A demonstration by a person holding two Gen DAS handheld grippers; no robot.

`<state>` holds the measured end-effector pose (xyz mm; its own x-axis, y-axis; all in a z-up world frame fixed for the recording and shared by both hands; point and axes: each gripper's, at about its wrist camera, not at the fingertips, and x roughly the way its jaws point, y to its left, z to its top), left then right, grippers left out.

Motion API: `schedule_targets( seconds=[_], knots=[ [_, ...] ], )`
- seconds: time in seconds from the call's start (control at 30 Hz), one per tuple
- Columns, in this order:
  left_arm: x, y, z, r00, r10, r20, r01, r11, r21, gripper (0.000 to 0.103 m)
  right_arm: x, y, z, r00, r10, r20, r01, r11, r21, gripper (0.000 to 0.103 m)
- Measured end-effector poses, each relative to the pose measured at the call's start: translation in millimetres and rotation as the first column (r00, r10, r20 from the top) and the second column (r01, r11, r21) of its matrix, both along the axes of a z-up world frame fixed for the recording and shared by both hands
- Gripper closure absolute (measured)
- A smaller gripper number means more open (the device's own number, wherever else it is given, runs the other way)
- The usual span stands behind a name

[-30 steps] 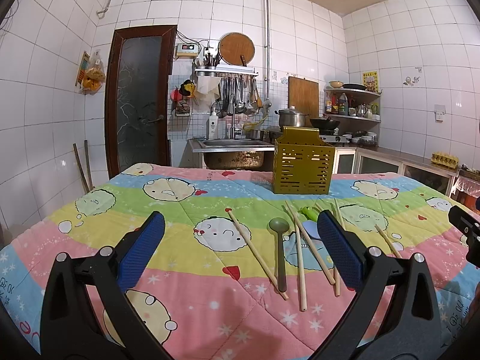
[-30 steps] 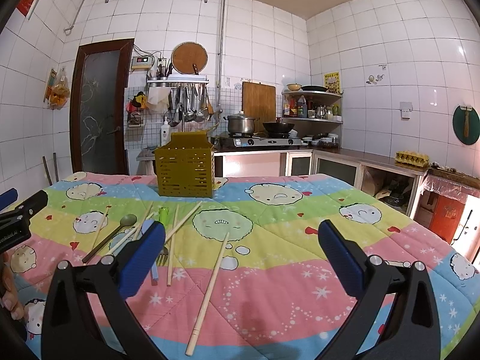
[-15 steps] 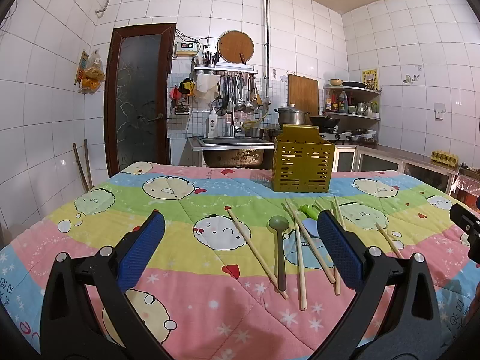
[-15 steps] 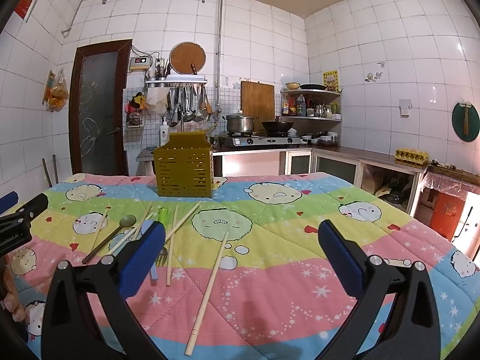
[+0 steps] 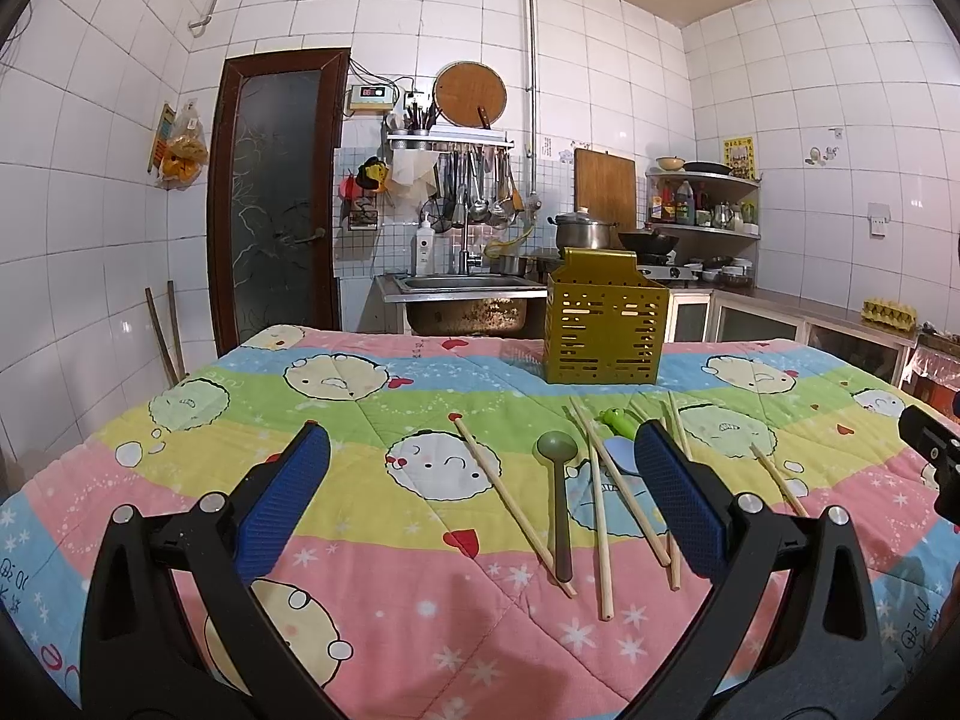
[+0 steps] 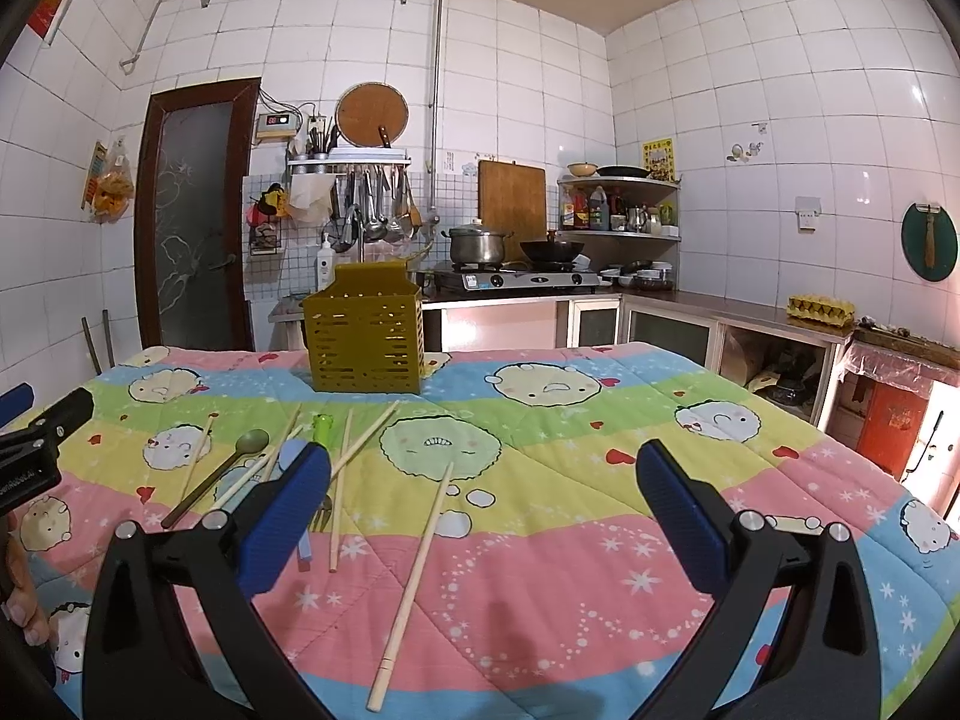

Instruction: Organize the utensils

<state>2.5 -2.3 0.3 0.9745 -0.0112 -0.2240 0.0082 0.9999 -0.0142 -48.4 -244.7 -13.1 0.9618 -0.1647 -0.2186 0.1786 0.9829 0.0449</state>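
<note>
A yellow slotted utensil holder (image 5: 605,324) stands upright at the far side of the table; it also shows in the right wrist view (image 6: 363,336). Several wooden chopsticks (image 5: 510,498) lie loose in front of it, with a grey-green spoon (image 5: 559,492), a green-handled utensil (image 5: 618,421) and a blue spoon (image 5: 623,455). One chopstick (image 6: 417,564) lies apart, in front of my right gripper. A fork (image 6: 321,507) lies by its left finger. My left gripper (image 5: 480,504) is open and empty above the near table. My right gripper (image 6: 483,507) is open and empty.
The table is covered by a colourful cartoon quilt (image 5: 270,396). Behind it are a steel sink (image 5: 462,294), a stove with a pot (image 6: 480,246) and a counter along the right wall. The other gripper shows at the frame edge (image 6: 42,438).
</note>
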Motion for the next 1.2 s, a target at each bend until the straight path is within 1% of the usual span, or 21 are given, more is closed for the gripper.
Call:
schedule_targets(
  seconds=[0.47,0.8,0.87,1.0,1.07,1.2],
  knots=[
    [-1,-1,0,1.0,-0.005,0.0,0.005,1.0,0.004,0.005,1,1,0,1.0,-0.003,-0.011,0.003,1.0,-0.014,0.004],
    [-4,-3,0,1.0,-0.002,0.015,0.002,1.0,0.019,0.005,3,3,1,1.0,-0.003,-0.016,0.002,1.0,-0.021,0.004],
    [-3,-3,-1,1.0,-0.007,0.009,0.007,1.0,0.016,0.005,5,4,1,1.0,0.005,-0.023,-0.006,1.0,-0.026,0.004],
    [-1,-2,-1,1.0,-0.002,-0.016,0.003,1.0,0.01,0.005,7,12,-1,0.998,0.053,-0.041,-0.055,0.998,-0.043,0.004],
    [0,-1,-2,1.0,0.001,-0.028,-0.001,1.0,0.004,0.005,7,15,-1,0.998,0.056,-0.043,-0.058,0.997,-0.054,0.004],
    [9,3,-3,0.997,-0.02,-0.077,0.018,1.0,-0.021,0.005,11,18,-2,0.995,0.065,-0.076,-0.069,0.996,-0.056,0.004]
  ],
)
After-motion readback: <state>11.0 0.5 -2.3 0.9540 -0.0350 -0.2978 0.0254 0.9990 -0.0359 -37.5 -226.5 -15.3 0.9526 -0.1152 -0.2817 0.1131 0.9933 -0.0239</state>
